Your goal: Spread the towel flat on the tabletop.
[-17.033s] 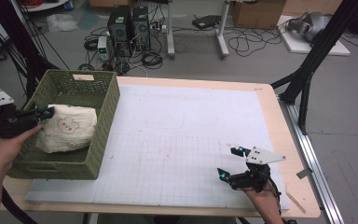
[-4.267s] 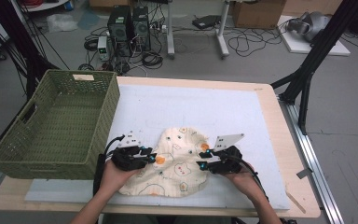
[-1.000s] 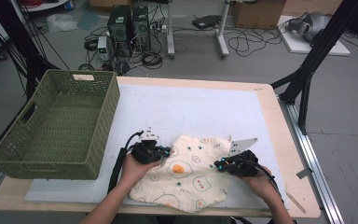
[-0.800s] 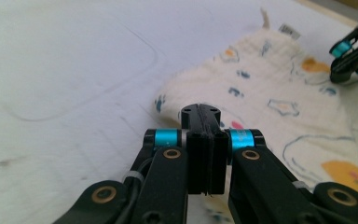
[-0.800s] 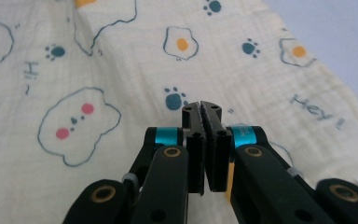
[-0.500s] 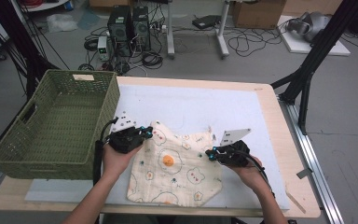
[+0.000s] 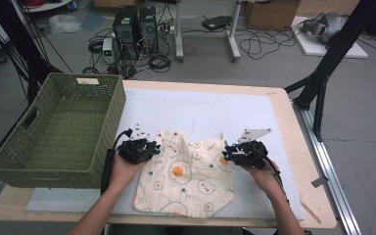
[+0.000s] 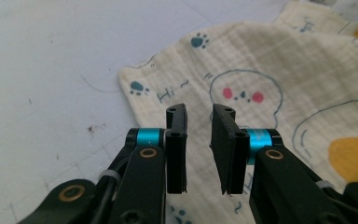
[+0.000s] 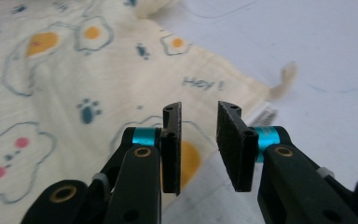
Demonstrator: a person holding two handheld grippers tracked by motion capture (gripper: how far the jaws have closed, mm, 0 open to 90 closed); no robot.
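A cream cloth point(image 7: 186, 178) printed with fried eggs, paws and small faces lies spread flat on the white mat point(image 7: 200, 107). My left gripper point(image 7: 152, 147) sits over the cloth's far left corner point(image 8: 140, 81); in the left gripper view its jaws point(image 8: 199, 116) have just been opening and stand slightly apart with nothing between them. My right gripper point(image 7: 226, 154) hovers at the far right corner, by the "Hey!" print point(image 9: 203, 84) and a small label. In the right gripper view that gripper point(image 9: 198, 112) has just been opening too, with nothing between its jaws.
A green woven basket point(image 7: 103, 137), with nothing inside, stands at the table's left, close beside my left hand. The mat covers most of the wooden table point(image 7: 312, 196). Bare mat stretches beyond the cloth toward the far edge.
Both grippers let go of the cloth's far corners and their jaws parted. The hands drew the cloth away from the person and spread it flat; the left hand shifted left.
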